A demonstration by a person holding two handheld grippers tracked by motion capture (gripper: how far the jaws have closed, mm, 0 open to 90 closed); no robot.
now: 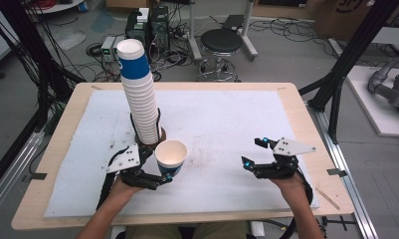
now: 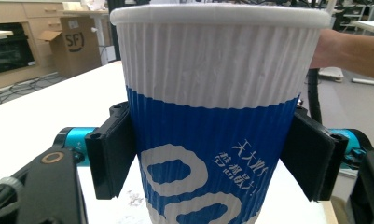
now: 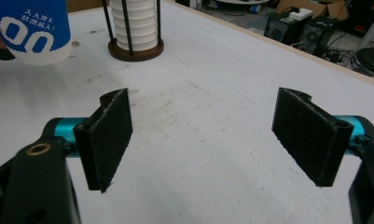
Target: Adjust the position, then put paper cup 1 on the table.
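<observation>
A tall stack of white and blue ribbed paper cups (image 1: 140, 94) stands in a holder with a brown round base and black rods (image 3: 134, 46) at the mat's left middle. Just in front of it my left gripper (image 1: 166, 169) is shut on a single cup (image 1: 171, 155) of the same kind, mouth up and empty. In the left gripper view that cup (image 2: 212, 93) sits between both black pads (image 2: 112, 154). I cannot tell whether it touches the mat. My right gripper (image 1: 252, 152) hovers at the right front, open, with bare mat between its jaws (image 3: 208, 140). The held cup (image 3: 33, 28) shows far left there.
A white mat (image 1: 227, 119) covers the wooden table (image 1: 306, 129). Beyond the far edge are a black stool (image 1: 221, 45), computer boxes (image 1: 152, 25) and cables on the floor. Black frame posts (image 1: 346, 59) stand at the right.
</observation>
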